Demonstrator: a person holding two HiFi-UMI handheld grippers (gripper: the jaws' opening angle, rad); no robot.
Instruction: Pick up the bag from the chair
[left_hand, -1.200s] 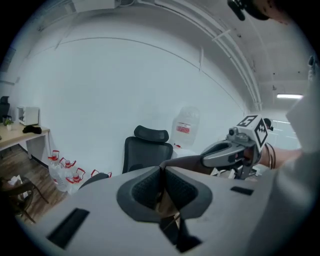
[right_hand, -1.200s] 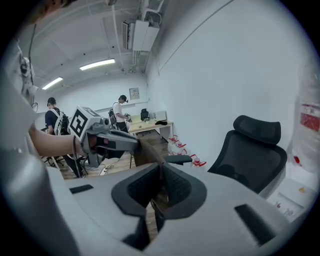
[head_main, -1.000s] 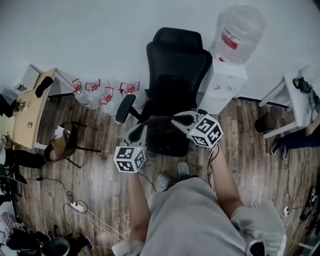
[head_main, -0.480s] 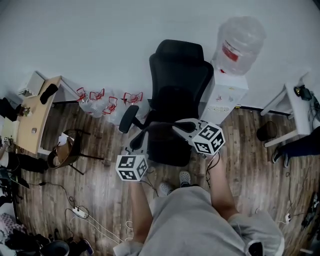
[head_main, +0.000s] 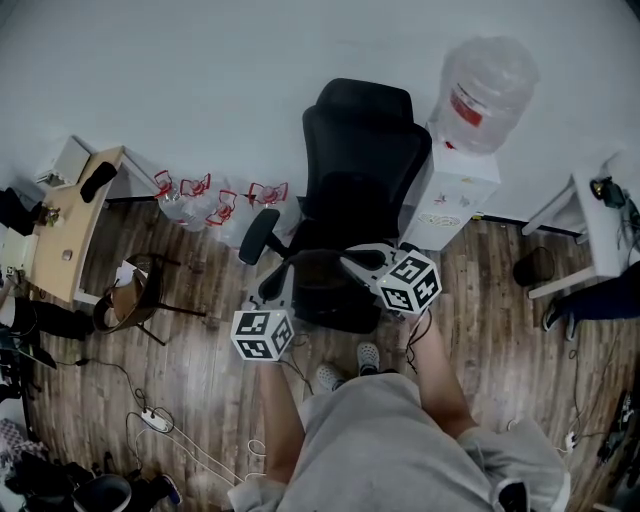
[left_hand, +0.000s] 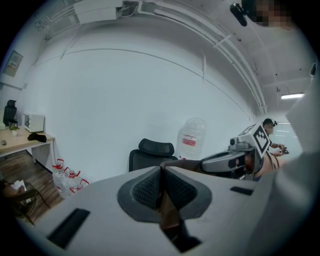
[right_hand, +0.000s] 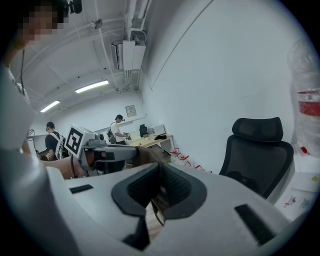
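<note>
A dark bag sits over the front of the seat of a black office chair, between my two grippers. My left gripper meets the bag's left edge and my right gripper meets its top right edge. In the left gripper view the left gripper is shut, and a brown strip of the bag runs from its tip toward the right gripper. The right gripper is also shut in its own view, with the brown bag leading across to the left gripper. Whether the bag still touches the seat is hidden.
A water dispenser stands right beside the chair. Several water bottles line the wall on the left. A wooden desk and a small stool stand farther left, a white desk on the right. Cables and a power strip lie on the floor.
The head view has shifted a little, so the chair sits lower in the frame. Both grippers stay shut at the bag. The right gripper has edged slightly left.
</note>
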